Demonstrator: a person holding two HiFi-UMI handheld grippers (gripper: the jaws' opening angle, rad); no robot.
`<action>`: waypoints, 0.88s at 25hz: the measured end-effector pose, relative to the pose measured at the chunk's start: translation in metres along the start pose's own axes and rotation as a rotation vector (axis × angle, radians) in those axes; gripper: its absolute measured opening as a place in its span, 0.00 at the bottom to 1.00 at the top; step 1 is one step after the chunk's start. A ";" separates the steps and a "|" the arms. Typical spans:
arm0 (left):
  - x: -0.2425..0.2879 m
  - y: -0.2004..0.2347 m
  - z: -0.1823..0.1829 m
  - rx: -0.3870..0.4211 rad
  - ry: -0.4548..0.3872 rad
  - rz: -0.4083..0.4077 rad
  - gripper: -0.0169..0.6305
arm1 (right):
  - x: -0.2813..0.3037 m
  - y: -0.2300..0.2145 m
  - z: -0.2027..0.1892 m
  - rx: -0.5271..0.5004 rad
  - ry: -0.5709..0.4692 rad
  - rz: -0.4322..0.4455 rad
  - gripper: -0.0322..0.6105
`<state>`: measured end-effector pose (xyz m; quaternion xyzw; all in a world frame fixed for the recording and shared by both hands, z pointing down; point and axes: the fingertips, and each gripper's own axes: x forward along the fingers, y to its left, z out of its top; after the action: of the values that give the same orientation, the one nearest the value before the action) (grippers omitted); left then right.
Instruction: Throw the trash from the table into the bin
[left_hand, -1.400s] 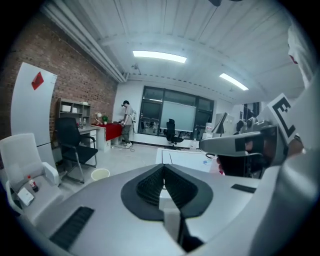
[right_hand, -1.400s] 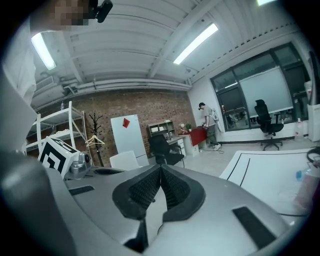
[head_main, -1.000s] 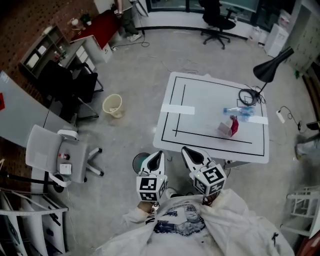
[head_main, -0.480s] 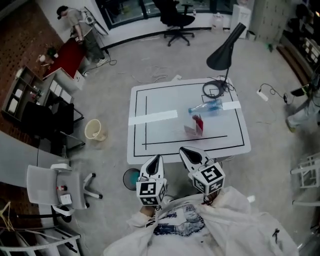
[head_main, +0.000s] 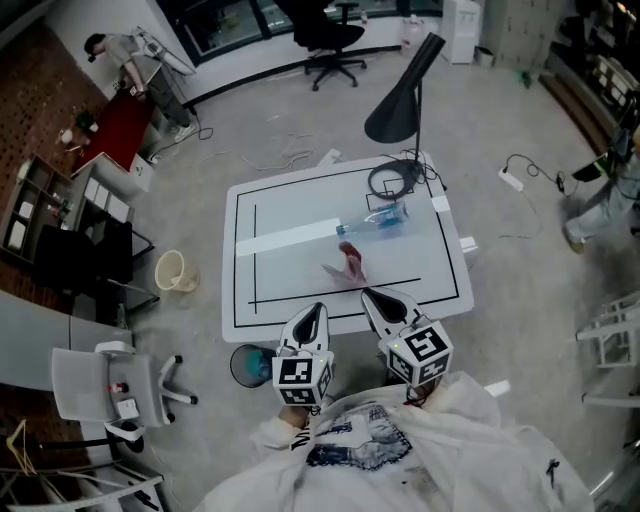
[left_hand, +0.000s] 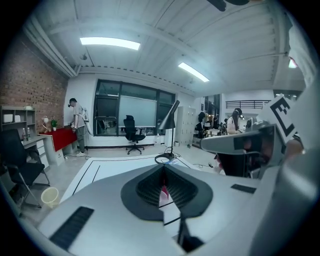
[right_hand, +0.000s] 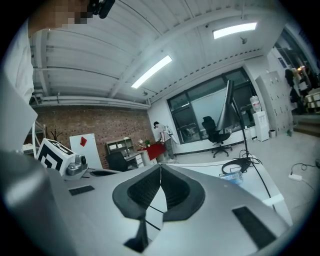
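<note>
A clear plastic bottle (head_main: 380, 217) lies on the white table (head_main: 295, 290) near its far side. A crumpled red and white wrapper (head_main: 347, 262) lies closer to me. My left gripper (head_main: 312, 320) and right gripper (head_main: 386, 302) are both shut and empty, held side by side at the table's near edge. In the left gripper view the shut jaws (left_hand: 163, 168) point across the table, and the red wrapper (left_hand: 163, 192) shows just behind them. In the right gripper view the shut jaws (right_hand: 160, 167) point toward the bottle (right_hand: 231, 176). A teal bin (head_main: 250, 365) stands on the floor by my left gripper.
A black lamp (head_main: 400, 90) and a coiled cable (head_main: 392, 180) occupy the table's far right corner. A cream waste basket (head_main: 172, 270) stands on the floor to the left, with a grey chair (head_main: 105, 375) nearer me. A person (head_main: 125, 50) stands at the far left.
The table has slid from the right to the middle of the head view and turned. Both grippers stay shut and now reach its near edge. The teal bin is now beside my left gripper.
</note>
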<state>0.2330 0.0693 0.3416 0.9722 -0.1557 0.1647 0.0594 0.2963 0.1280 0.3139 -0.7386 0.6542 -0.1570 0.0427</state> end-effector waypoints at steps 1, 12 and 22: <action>0.007 -0.009 0.001 0.000 0.001 -0.005 0.04 | -0.005 -0.010 0.001 0.001 0.001 -0.005 0.08; 0.064 -0.099 0.014 0.018 0.006 -0.044 0.04 | -0.065 -0.101 0.012 0.017 -0.018 -0.046 0.08; 0.079 -0.135 0.022 0.063 0.027 -0.042 0.04 | -0.095 -0.139 0.019 0.062 -0.063 -0.058 0.08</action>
<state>0.3540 0.1711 0.3393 0.9743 -0.1291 0.1812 0.0344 0.4258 0.2375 0.3162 -0.7601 0.6257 -0.1550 0.0814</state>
